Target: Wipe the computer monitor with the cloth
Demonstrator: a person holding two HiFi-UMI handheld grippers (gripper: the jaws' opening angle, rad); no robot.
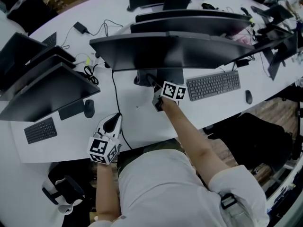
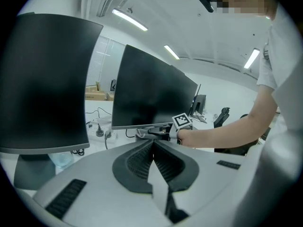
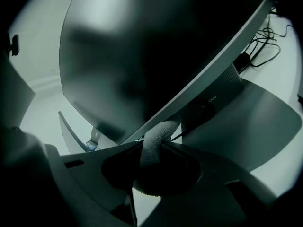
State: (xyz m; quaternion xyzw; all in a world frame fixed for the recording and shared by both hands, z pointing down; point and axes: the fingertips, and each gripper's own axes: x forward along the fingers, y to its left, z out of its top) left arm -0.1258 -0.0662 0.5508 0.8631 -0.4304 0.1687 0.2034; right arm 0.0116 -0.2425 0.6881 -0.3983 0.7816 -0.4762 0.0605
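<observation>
Clamping the grey cloth point(image 3: 152, 162) tight in the right tongs point(image 3: 158, 143), right before that camera, and pressing its folded end up against the lower edge of the dark monitor point(image 3: 142, 46), probably for putting soft pile and not hard jaws on the screen. Working at the bottom bezel, so apparently only beginning the wiping. Holding the left tongs point(image 2: 152, 144) closed together on nothing, low above the worktop point(image 1: 142, 122) and near the body, likely just resting out of the way. Finding the cloth only in the right gripper view; missing it in the head view, under the monitor's overhanging top. Getting from the left gripper view alone a side look at the right tongs beneath the screen's lower edge, with a neighbouring monitor point(image 2: 45, 79) at the left.
</observation>
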